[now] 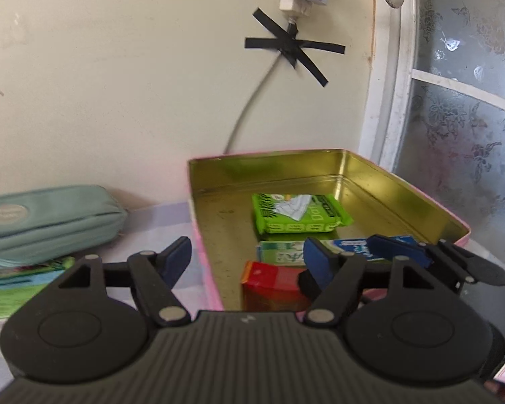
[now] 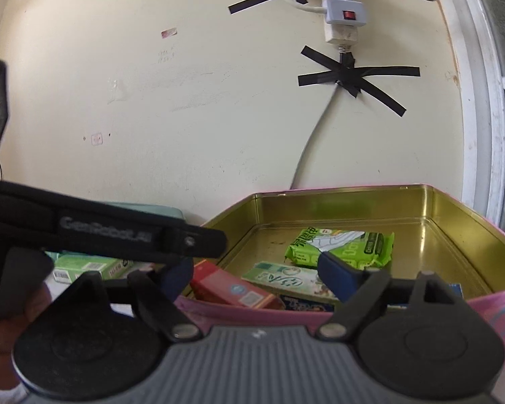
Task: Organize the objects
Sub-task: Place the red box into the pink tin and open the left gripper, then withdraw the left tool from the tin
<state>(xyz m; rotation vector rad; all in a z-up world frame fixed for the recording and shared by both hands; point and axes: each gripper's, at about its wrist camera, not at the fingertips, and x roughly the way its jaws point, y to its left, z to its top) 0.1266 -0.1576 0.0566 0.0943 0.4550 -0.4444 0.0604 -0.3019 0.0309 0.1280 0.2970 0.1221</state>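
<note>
**Gold tin part-filled, both sets of fingers empty above its near end**

Gold-lined and pink outside, the tin [image 1: 323, 165] is my landmark, standing against the wall on the surface. Inside it lie a green wipes pack [image 1: 299, 213] towards its far end, a pale green box [image 1: 279, 252] nearer me, a red box [image 1: 272, 284] leaning at the near left corner, and a blue-and-white box [image 1: 353, 244] to the right of the pale one.

My left gripper [image 1: 247, 259] hangs over the tin's near left wall, its fingers [image 1: 176, 259] roughly half open with nothing between them. My right gripper [image 2: 256, 279] sits over the tin's near wall, spread wider, also holding nothing. I judge both have let go and are free.

What remains lies outside the tin, to its left: a teal pencil case [image 1: 50, 219] against the wall, long axis running left-right along it, and a green carton [image 2: 87, 266] on the surface in front of it, which looks to run left-right too, though much of it is hidden.

The coming move turns on that leftward offset. Both leftover things sit left of the tin and left of my left fingers, so I judge the left hand is nearer; the right would have to cross over. The carton lies closer to me than the case, below and to the left of the left fingers.
</note>
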